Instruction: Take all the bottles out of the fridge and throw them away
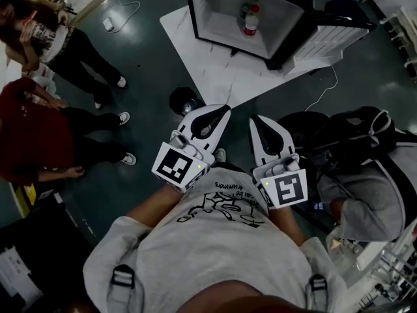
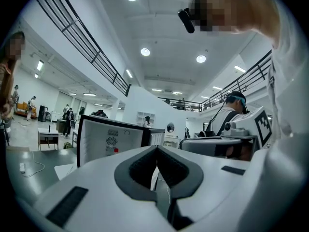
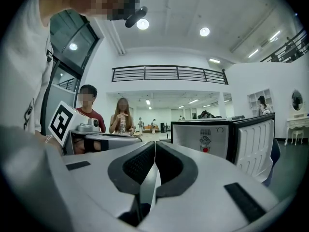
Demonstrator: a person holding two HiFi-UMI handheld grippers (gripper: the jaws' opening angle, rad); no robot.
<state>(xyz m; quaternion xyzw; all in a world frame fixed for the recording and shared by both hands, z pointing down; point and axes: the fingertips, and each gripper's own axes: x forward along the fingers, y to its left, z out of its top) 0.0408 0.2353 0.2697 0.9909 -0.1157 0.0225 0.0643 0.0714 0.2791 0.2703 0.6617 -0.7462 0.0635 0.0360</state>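
Red-capped bottle [image 1: 251, 22] stands upright inside the fridge [image 1: 218, 5], door swung open, on a white floor mat [image 1: 215, 77]. Left gripper [image 1: 226, 109] and right gripper [image 1: 255, 119] held side by side, well short of the fridge. Both pairs of jaws pressed together, nothing between them. Two bystanders [image 1: 39, 129] at far left.

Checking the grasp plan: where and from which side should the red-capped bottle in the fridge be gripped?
Grip the red-capped bottle round its body below the cap, coming level through the open front of the fridge: it looks upright, and walls close the other sides. The left gripper and right gripper, both shut, must open first.
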